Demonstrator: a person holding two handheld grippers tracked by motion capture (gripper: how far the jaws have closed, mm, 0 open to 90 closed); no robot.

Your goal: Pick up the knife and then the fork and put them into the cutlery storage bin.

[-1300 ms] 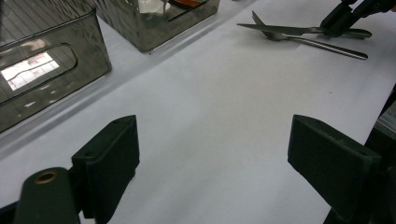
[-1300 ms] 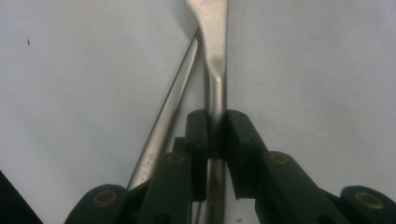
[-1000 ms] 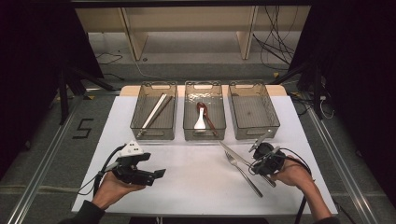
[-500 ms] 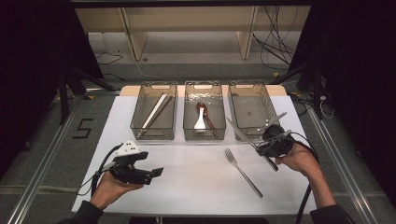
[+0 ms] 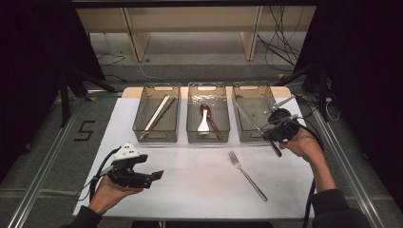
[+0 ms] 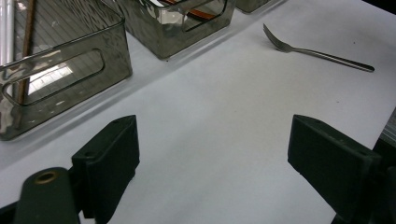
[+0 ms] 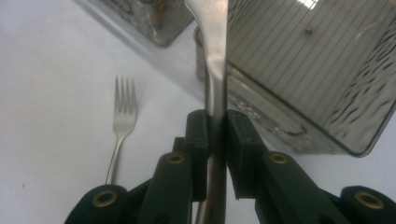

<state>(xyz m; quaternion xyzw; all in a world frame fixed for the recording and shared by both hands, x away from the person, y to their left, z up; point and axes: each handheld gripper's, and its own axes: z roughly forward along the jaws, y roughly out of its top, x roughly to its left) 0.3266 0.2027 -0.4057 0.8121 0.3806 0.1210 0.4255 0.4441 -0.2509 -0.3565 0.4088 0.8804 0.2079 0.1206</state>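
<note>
Your right gripper [image 5: 275, 127] clamps the knife [image 5: 247, 116] mid-handle over the right bin [image 5: 237, 114] near the table's far right corner. It's stiff, slick steel, so grip firmly. Your left gripper [image 5: 154, 175] stands open.

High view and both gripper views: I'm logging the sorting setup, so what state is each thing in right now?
Left gripper: open, empty, above the table.
Right gripper: shut on the metal utensil, held over the right bin.
Fork: lying flat on the table, untouched.
Left bin: holds chopsticks.
Middle bin: holds spoons.
</note>
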